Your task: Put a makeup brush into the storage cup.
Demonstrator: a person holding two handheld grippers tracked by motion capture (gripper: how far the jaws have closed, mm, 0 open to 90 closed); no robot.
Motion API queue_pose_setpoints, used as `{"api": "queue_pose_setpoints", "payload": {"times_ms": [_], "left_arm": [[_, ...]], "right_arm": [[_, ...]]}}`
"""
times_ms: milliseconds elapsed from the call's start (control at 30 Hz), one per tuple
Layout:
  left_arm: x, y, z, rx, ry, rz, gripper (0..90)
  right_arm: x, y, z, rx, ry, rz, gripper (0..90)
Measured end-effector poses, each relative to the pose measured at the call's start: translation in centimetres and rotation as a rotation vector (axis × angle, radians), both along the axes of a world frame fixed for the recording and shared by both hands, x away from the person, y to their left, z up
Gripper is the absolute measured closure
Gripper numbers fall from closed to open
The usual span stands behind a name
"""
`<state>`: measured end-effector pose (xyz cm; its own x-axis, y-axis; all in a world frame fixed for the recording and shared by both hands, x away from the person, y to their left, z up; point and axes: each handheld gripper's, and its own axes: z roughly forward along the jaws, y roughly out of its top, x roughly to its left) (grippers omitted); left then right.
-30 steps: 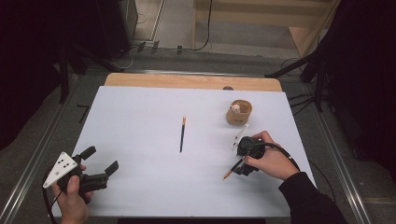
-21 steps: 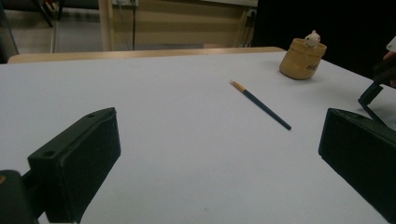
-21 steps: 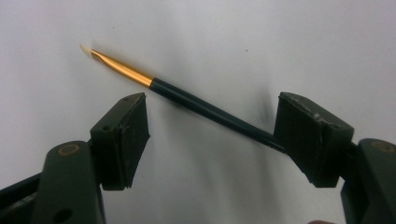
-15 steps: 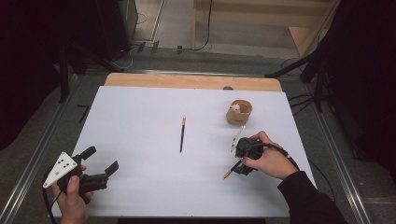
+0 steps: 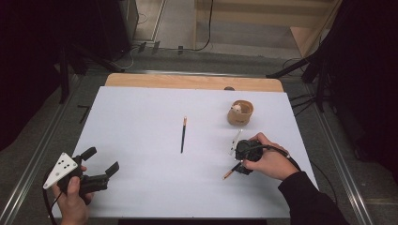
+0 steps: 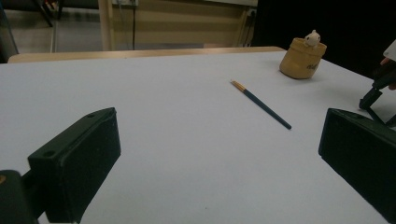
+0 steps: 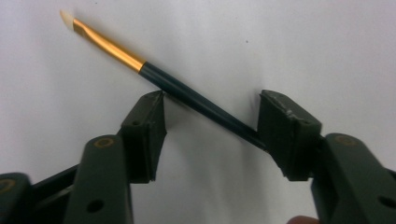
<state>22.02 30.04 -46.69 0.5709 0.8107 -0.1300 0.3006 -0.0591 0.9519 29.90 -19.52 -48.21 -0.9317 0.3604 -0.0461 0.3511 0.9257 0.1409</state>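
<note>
Our right gripper (image 7: 210,121) stands half open around the dark blue, gold-ferruled paintbrush (image 7: 154,74) lying on the white table (image 7: 303,46), not clamping it; our left gripper (image 6: 219,158) is wide open, holding nothing.

Second brush (image 5: 183,134) mid-table; tan cup (image 5: 240,113) with small white figure behind.

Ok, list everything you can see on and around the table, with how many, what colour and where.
Brush: one, dark blue handle, gold ferrule, pale tip; lying on the sheet between the right gripper's open jaws.
Second brush: one, same colours; middle of the sheet.
Cup: one, tan, small white figure on its rim; far right of the sheet.
Sheet: one, white; covers the table.
Table: one, wooden edge at the far side.
Left gripper: black, open, near left corner.
Right gripper: black, open around the brush.
</note>
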Motion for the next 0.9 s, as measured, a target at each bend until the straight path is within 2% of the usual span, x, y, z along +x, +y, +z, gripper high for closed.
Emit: {"api": "queue_pose_setpoints", "payload": {"times_ms": [33,67,100,167,300,367,400,533,733,867,900], "left_arm": [[0.0,0.0,0.0,0.0,0.0,0.0,0.0],[0.0,0.0,-0.01,0.0,0.001,0.0,0.0],[0.0,-0.01,-0.01,0.0,0.001,0.001,0.0],[0.01,-0.04,-0.02,-0.001,0.001,0.001,0.0],[-0.01,-0.05,0.01,0.004,0.002,-0.001,0.0],[-0.02,-0.06,0.01,0.005,0.001,-0.004,0.0],[-0.02,-0.07,0.0,0.003,0.002,-0.003,0.0],[-0.03,-0.09,0.0,0.005,0.003,-0.002,0.0],[0.0,-0.04,-0.01,0.004,0.003,0.0,0.0],[0.01,-0.06,-0.04,0.005,0.004,-0.001,0.0],[0.02,-0.05,-0.05,0.006,0.004,-0.001,0.0]], "right_arm": [[0.04,0.0,0.02,0.0,0.004,0.002,49.2],[0.04,0.07,0.09,0.006,0.024,0.001,59.4],[0.04,0.07,0.09,0.006,0.024,0.001,59.4],[0.04,0.23,0.17,0.003,0.033,-0.006,70.5],[0.14,0.35,0.14,0.016,0.058,-0.013,84.4],[0.1,0.29,0.12,0.02,0.051,-0.014,84.7],[0.1,0.17,0.11,0.028,0.058,-0.038,84.8],[0.09,0.01,0.1,0.042,0.069,-0.075,84.8],[0.04,-0.06,0.14,0.043,0.06,-0.081,84.9],[-0.04,-0.19,0.15,0.061,0.05,-0.081,84.9],[-0.13,-0.2,0.19,0.07,0.051,-0.096,84.8]]}}
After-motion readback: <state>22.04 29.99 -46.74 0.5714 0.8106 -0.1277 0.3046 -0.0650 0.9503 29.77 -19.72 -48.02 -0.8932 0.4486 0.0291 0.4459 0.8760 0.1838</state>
